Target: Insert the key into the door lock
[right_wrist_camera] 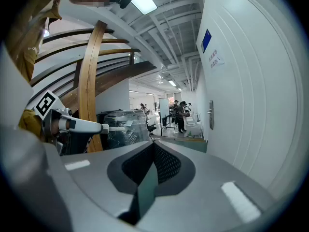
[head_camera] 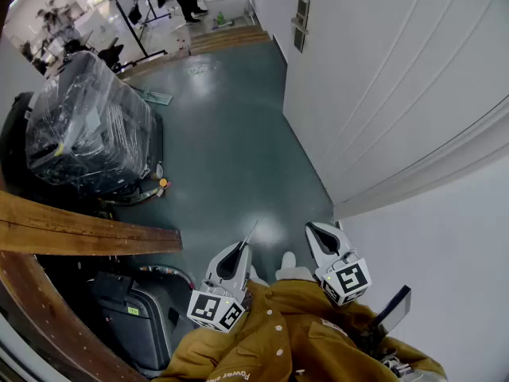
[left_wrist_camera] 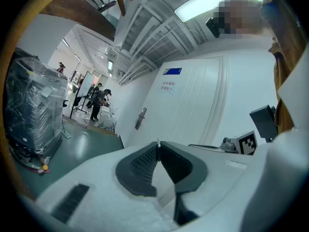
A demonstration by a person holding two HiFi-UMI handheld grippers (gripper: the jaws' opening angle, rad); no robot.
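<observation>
Metal key (head_camera: 251, 231), pinched in the left tool (head_camera: 242, 249), points 1 o'clock; lock (head_camera: 302, 22) sits well off at 12. Meanwhile right tool (head_camera: 314, 231) is clenched, empty.

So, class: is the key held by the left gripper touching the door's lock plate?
Apart. The head view shows a long stretch of green floor between the key in the left gripper and the lock plate.

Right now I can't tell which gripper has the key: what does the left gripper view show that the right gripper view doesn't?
Left gripper view only: the key, pinched between its jaws. Right gripper view only: jaws closed on nothing, the left gripper's marker cube. Both: the door's lock plate, the blue sign, the plastic-wrapped stack.
</observation>
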